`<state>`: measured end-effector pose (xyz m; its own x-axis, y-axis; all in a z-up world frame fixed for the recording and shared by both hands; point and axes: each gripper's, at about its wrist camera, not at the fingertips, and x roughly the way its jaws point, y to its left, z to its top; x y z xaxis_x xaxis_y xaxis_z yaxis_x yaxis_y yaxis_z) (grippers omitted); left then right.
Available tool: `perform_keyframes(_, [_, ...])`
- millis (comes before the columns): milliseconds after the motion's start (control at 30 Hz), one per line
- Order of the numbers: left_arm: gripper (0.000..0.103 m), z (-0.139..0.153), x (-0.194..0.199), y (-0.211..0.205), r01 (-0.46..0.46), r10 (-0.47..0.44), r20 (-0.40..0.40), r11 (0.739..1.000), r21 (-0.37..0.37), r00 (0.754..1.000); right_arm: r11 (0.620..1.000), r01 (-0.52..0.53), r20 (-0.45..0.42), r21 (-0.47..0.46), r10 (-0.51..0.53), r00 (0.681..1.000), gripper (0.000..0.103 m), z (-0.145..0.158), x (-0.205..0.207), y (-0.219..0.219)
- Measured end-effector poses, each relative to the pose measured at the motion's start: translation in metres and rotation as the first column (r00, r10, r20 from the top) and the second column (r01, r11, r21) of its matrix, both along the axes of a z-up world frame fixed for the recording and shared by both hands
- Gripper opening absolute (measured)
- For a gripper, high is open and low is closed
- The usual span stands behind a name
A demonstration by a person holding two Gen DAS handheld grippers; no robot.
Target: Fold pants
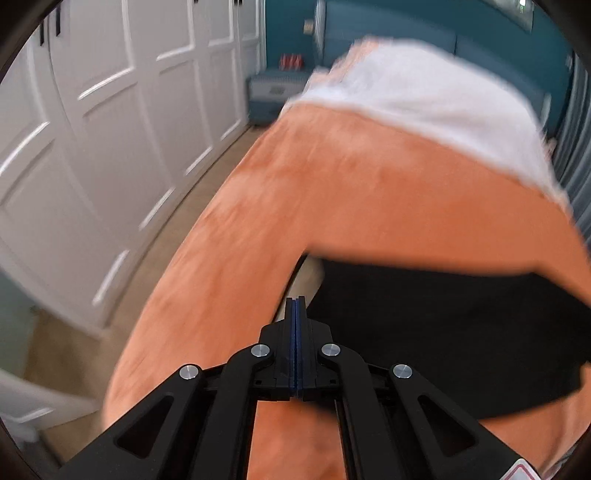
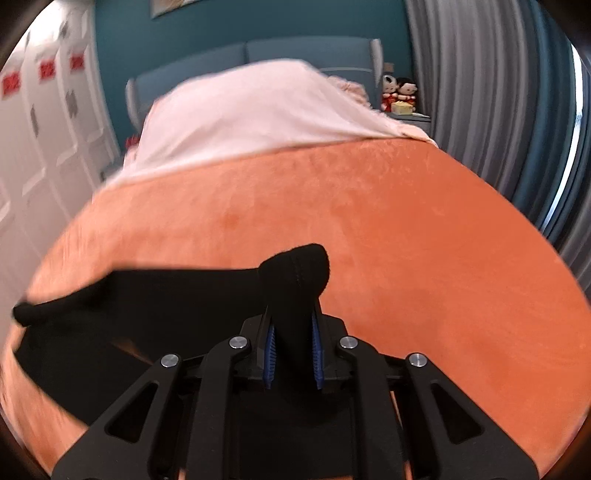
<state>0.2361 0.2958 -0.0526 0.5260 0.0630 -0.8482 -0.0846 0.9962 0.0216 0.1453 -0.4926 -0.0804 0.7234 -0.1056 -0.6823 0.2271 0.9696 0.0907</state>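
Pinching limp, light black pants (image 2: 155, 314), the right claw (image 2: 293, 354) grips bunched cloth; the left claw (image 1: 296, 325) is clamped flat, nothing visibly caught.

Plain black pants (image 2: 155, 306) lay on an orange bed cover (image 2: 369, 221), with a pale white sheet (image 2: 251, 114) beyond it. The hand-held grippers (image 2: 293, 332) were black with blue ridged pads. White panelled wardrobe doors (image 1: 110, 110), a teal wall (image 2: 258, 22) and grey pleated curtains (image 2: 480, 92) surrounded the bed.
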Motion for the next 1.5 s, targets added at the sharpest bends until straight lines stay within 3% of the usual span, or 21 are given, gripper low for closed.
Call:
perform_keyframes(67, [0.000,-0.021,-0.012,-0.001,-0.020,0.023,-0.061,0.999,0.043,0.998,1.000,-0.017,-0.068,-0.014,0.016,0.998,0.014,-0.021,-0.023,0.005])
perform_keyframes(133, [0.011,-0.048,-0.010,-0.007,-0.040,0.032,-0.133,0.997,-0.060,0.991,1.000,-0.002,-0.126,0.005,0.002,0.992,0.014,-0.045,-0.034,0.005])
perform_keyframes(200, [0.056,-0.067,0.004,-0.010,-0.102,0.067,-0.183,0.977,-0.188,0.981,0.999,0.034,-0.144,0.028,-0.030,0.989,0.014,-0.061,-0.039,0.004])
perform_keyframes(233, [0.063,-0.077,0.015,-0.013,-0.148,0.099,-0.191,0.954,-0.260,0.977,0.998,0.047,-0.142,0.043,-0.041,0.989,0.014,-0.064,-0.041,0.003])
perform_keyframes(333, [0.066,-0.101,0.046,-0.019,-0.248,0.160,-0.241,0.881,-0.403,0.957,0.996,0.070,-0.128,0.059,-0.062,0.990,0.014,-0.065,-0.040,0.009])
perform_keyframes(400, [0.066,-0.125,0.075,-0.024,-0.330,0.192,-0.313,0.813,-0.481,0.930,0.995,0.072,-0.121,0.064,-0.064,0.991,0.015,-0.062,-0.042,0.015])
perform_keyframes(500, [0.061,-0.157,0.099,-0.024,-0.438,0.236,-0.411,0.736,-0.516,0.880,0.994,0.079,-0.121,0.069,-0.070,0.990,0.015,-0.063,-0.043,0.018])
perform_keyframes(533, [0.051,-0.162,0.104,-0.021,-0.473,0.255,-0.434,0.706,-0.528,0.864,0.994,0.081,-0.125,0.071,-0.072,0.990,0.015,-0.065,-0.042,0.018])
perform_keyframes(567, [0.013,-0.162,0.108,-0.018,-0.491,0.265,-0.442,0.681,-0.543,0.857,0.994,0.087,-0.131,0.071,-0.077,0.988,0.015,-0.066,-0.041,0.018])
perform_keyframes(600, [0.006,-0.154,0.114,-0.015,-0.476,0.249,-0.434,0.678,-0.561,0.866,0.993,0.092,-0.134,0.071,-0.082,0.988,0.015,-0.068,-0.040,0.019])
perform_keyframes(667, [0.005,-0.120,0.119,-0.010,-0.405,0.242,-0.338,0.703,-0.585,0.909,0.992,0.101,-0.137,0.072,-0.091,0.986,0.015,-0.068,-0.040,0.018])
perform_keyframes(733, [0.005,-0.070,0.119,-0.003,-0.280,0.196,-0.204,0.752,-0.596,0.959,0.992,0.104,-0.133,0.070,-0.095,0.987,0.015,-0.066,-0.040,0.018])
perform_keyframes(867, [0.005,-0.008,0.081,0.013,-0.169,0.126,-0.116,0.820,-0.546,0.985,0.994,0.097,-0.108,0.053,-0.091,0.990,0.015,-0.060,-0.042,0.019])
perform_keyframes(933, [0.006,-0.008,0.052,0.022,-0.178,0.120,-0.147,0.846,-0.503,0.982,0.994,0.096,-0.115,0.045,-0.090,0.989,0.015,-0.064,-0.046,0.017])
perform_keyframes(1000, [0.007,-0.035,0.027,0.032,-0.224,0.135,-0.225,0.872,-0.436,0.965,0.996,0.090,-0.153,0.011,-0.088,0.984,0.016,-0.077,-0.047,0.017])
perform_keyframes(1167, [0.009,-0.141,-0.001,0.034,-0.325,0.211,-0.463,0.929,-0.180,0.861,0.995,0.101,-0.242,0.004,-0.097,0.965,0.026,-0.115,-0.048,0.011])
perform_keyframes(1233, [0.009,-0.145,-0.005,0.030,-0.341,0.253,-0.433,0.930,-0.138,0.865,0.989,0.144,-0.259,0.026,-0.132,0.957,0.052,-0.119,-0.052,0.004])
perform_keyframes(1267, [0.012,-0.136,-0.007,0.028,-0.360,0.270,-0.405,0.918,-0.165,0.873,0.987,0.155,-0.256,0.031,-0.142,0.956,0.056,-0.117,-0.056,0.003])
perform_keyframes(1333, [0.032,-0.119,-0.014,0.027,-0.383,0.283,-0.377,0.897,-0.221,0.882,0.985,0.173,-0.231,0.014,-0.165,0.959,0.073,-0.104,-0.073,0.000])
perform_keyframes(1400, [0.051,-0.101,-0.019,0.023,-0.387,0.298,-0.336,0.891,-0.236,0.893,0.980,0.201,-0.200,0.015,-0.194,0.961,0.079,-0.091,-0.090,-0.005])
perform_keyframes(1500, [0.054,-0.073,-0.023,-0.001,-0.341,0.285,-0.272,0.922,-0.184,0.919,0.952,0.277,-0.134,0.133,-0.259,0.956,0.081,-0.077,-0.127,-0.019])
